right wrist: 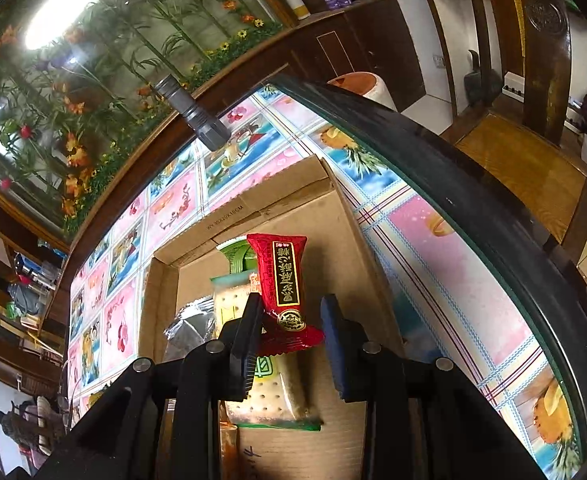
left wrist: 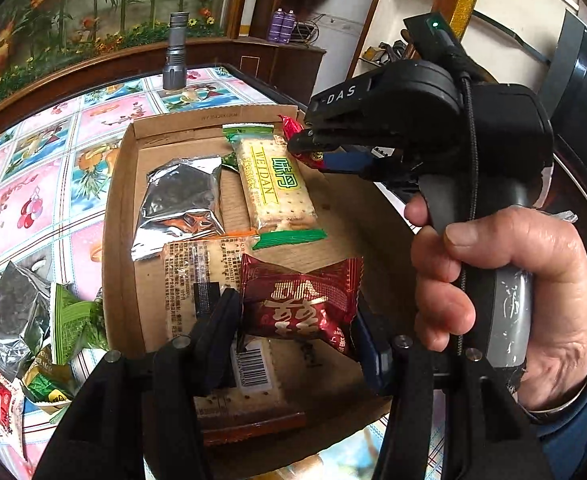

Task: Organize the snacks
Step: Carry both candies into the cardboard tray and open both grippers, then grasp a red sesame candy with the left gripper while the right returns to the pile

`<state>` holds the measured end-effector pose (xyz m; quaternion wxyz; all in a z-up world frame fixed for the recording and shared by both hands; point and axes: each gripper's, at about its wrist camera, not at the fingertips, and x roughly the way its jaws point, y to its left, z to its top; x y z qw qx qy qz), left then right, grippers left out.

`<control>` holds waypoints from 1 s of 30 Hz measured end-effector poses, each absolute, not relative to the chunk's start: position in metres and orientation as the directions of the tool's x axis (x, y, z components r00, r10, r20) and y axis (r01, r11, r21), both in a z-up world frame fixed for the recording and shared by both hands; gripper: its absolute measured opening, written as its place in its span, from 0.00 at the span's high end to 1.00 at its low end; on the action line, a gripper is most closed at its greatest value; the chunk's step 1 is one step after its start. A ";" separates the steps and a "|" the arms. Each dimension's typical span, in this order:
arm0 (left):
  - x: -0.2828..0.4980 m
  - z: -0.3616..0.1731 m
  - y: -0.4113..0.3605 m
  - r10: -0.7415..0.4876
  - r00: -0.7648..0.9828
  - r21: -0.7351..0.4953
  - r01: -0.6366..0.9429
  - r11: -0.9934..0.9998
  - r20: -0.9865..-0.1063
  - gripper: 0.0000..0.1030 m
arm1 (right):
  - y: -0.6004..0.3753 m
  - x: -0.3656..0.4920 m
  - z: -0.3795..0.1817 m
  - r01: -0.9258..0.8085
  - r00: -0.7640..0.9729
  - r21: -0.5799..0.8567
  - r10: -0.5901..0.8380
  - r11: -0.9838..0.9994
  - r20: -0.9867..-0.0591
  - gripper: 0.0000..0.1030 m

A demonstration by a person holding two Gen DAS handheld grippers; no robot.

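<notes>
A shallow cardboard box (left wrist: 121, 200) lies on the flowered table and holds a silver packet (left wrist: 179, 204), a green WEIDAN cracker pack (left wrist: 277, 188) and an orange-edged cracker pack (left wrist: 197, 276). My left gripper (left wrist: 297, 324) holds a dark red snack packet (left wrist: 305, 304) between its fingers, low over the box. My right gripper (right wrist: 289, 340) stands over the box's far right part with its jaws apart; a bright red snack packet (right wrist: 283, 280) sits between them, touching the left finger only. The right gripper also shows in the left wrist view (left wrist: 313, 152).
Loose silver and green snack packets (left wrist: 33, 320) lie on the table left of the box. A grey flashlight (left wrist: 175, 52) stands at the table's far edge. The glass table edge (right wrist: 473, 200) curves along the right, with a wooden chair (right wrist: 533, 152) beyond it.
</notes>
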<state>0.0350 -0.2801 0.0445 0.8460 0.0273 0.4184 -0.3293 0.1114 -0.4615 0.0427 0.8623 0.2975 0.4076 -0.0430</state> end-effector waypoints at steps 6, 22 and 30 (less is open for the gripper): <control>0.034 0.045 -0.279 -0.551 0.427 -0.240 0.591 0.770 -0.717 0.48 | -0.461 0.111 0.043 0.321 0.661 0.470 0.161 0.822 -0.733 0.69; 0.039 0.044 -0.275 -0.580 0.408 -0.286 0.586 0.759 -0.704 0.41 | -0.460 0.110 0.047 0.328 0.667 0.457 0.139 0.827 -0.732 0.67; 0.036 0.054 -0.267 -0.592 0.436 -0.292 0.580 0.761 -0.678 0.41 | -0.463 0.106 0.051 0.334 0.681 0.464 0.130 0.821 -0.721 0.61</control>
